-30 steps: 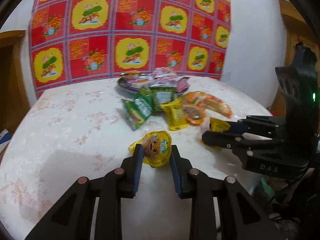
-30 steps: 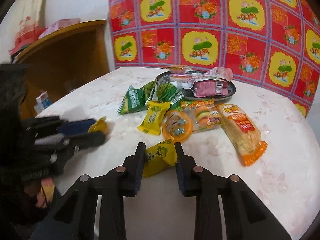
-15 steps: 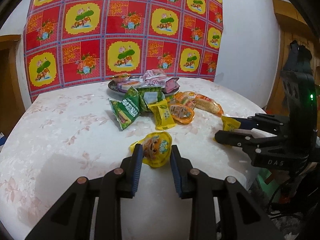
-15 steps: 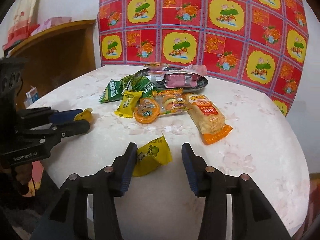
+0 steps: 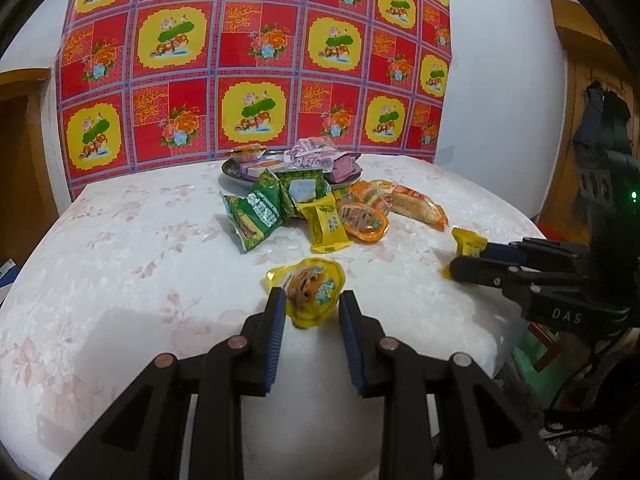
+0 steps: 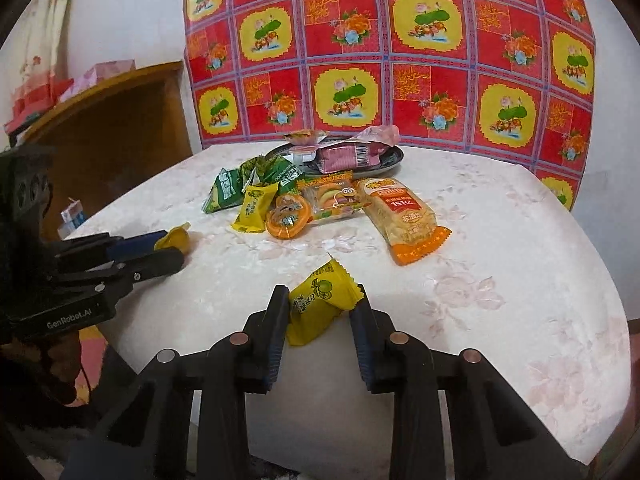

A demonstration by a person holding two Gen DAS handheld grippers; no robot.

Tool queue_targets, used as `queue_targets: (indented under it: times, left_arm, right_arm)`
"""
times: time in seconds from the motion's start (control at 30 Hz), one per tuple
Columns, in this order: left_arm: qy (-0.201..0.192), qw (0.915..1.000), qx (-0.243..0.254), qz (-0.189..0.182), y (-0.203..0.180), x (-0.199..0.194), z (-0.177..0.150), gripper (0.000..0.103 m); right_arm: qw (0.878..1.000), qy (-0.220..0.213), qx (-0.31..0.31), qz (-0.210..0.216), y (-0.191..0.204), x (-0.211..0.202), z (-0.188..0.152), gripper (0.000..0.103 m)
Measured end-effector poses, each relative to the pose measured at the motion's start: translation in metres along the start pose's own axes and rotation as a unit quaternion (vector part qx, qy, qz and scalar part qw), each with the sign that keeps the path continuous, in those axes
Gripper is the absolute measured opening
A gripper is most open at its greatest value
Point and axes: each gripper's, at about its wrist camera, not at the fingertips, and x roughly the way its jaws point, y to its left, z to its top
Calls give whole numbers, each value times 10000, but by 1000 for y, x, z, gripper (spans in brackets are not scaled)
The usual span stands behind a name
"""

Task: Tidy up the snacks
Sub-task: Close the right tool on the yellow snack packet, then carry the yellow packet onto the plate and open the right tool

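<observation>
My left gripper is shut on a round yellow jelly cup, low over the white table's near side. From the right wrist view the same gripper comes in at the left with the cup at its tips. My right gripper has its jaws closing, pads pressed on a yellow lemon candy packet. The left wrist view shows that gripper at the right, the packet sticking out of it.
A dark plate with pink and purple packets stands at the table's far side. In front lie green packets, a yellow packet, an orange jelly cup, a burger gummy bag and a long orange cake packet. A wooden cabinet stands left.
The right gripper opened around the lemon packet, then shut on it again, a little farther from the pile. The left gripper kept its hold on the jelly cup.
</observation>
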Motion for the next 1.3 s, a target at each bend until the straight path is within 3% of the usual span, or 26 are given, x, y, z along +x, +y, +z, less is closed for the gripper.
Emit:
queue_targets:
  times: [0.13, 0.37, 0.53, 0.7, 0.9, 1.13, 1.3]
  left_arm:
    - [-45, 9999, -139, 33, 2, 0, 0, 26]
    - [-205, 9989, -414, -22, 11, -6, 1, 24]
    - [-336, 9979, -524, -167, 23, -21, 24, 24]
    - [-416, 9988, -204, -162, 30, -24, 61, 24]
    - [-165, 9995, 52, -258, 38, 6, 111, 24]
    - [234, 9986, 466, -50, 46, 67, 141, 23]
    - [635, 9964, 242, -503, 58, 81, 136, 28]
  right_arm:
    - [9999, -35, -86, -50, 3, 1, 0, 31]
    - [9990, -83, 360, 240, -20, 1, 6, 31]
    - [9989, -244, 349, 202, -36, -6, 22, 32]
    - [9984, -501, 226, 151, -52, -3, 61, 32]
    - [9992, -185, -277, -225, -61, 37, 117, 32]
    - [9981, 580, -204, -29, -72, 101, 154, 32]
    - [9944, 1002, -335, 103, -71, 133, 163, 32]
